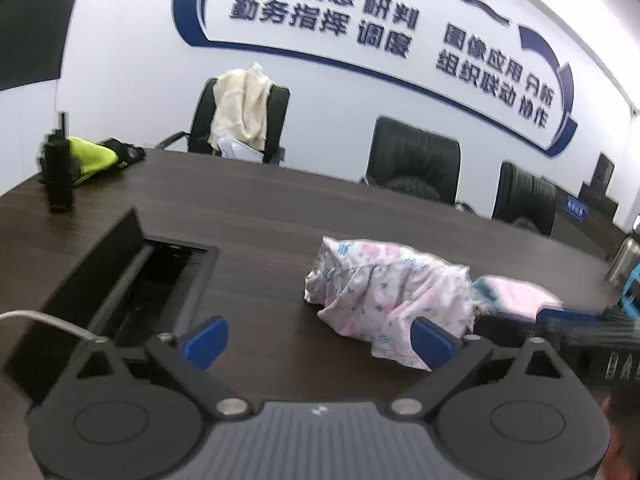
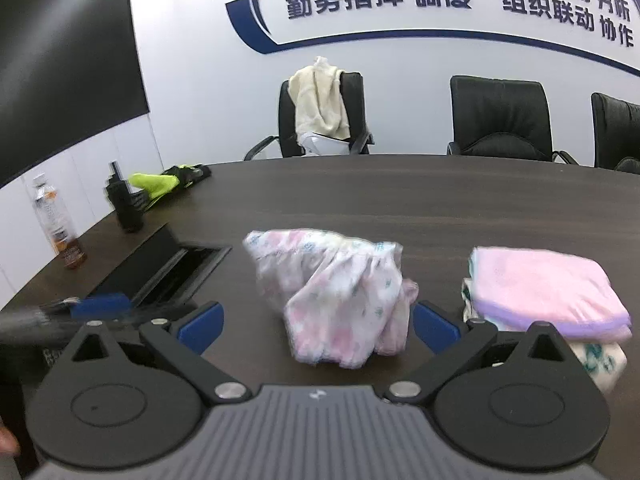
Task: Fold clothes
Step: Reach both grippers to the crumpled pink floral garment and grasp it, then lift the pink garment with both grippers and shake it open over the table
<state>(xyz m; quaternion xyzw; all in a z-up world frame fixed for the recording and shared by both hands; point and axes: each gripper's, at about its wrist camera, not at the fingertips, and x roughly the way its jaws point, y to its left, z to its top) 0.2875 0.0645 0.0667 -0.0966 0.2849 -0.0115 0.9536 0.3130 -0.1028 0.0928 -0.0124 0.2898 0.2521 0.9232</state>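
Observation:
A crumpled white garment with a pink and blue flower print [image 1: 384, 292] lies on the dark wooden table [image 1: 260, 208]. My left gripper [image 1: 320, 340] is open and empty, with the garment just past its right finger. In the right wrist view the same garment [image 2: 340, 296] lies bunched between the open fingers of my right gripper [image 2: 318, 326], which holds nothing. A stack of folded clothes with a pink towel on top [image 2: 548, 288] sits to the right of it; the stack also shows in the left wrist view [image 1: 516, 292].
An open cable hatch [image 1: 132, 280] is sunk in the table at the left. A black radio [image 1: 58, 168], a yellow-green item [image 1: 90, 158] and a drink bottle [image 2: 56, 224] stand at the far left. Black chairs [image 1: 416, 160] line the far edge, one draped with a cream cloth [image 1: 244, 104].

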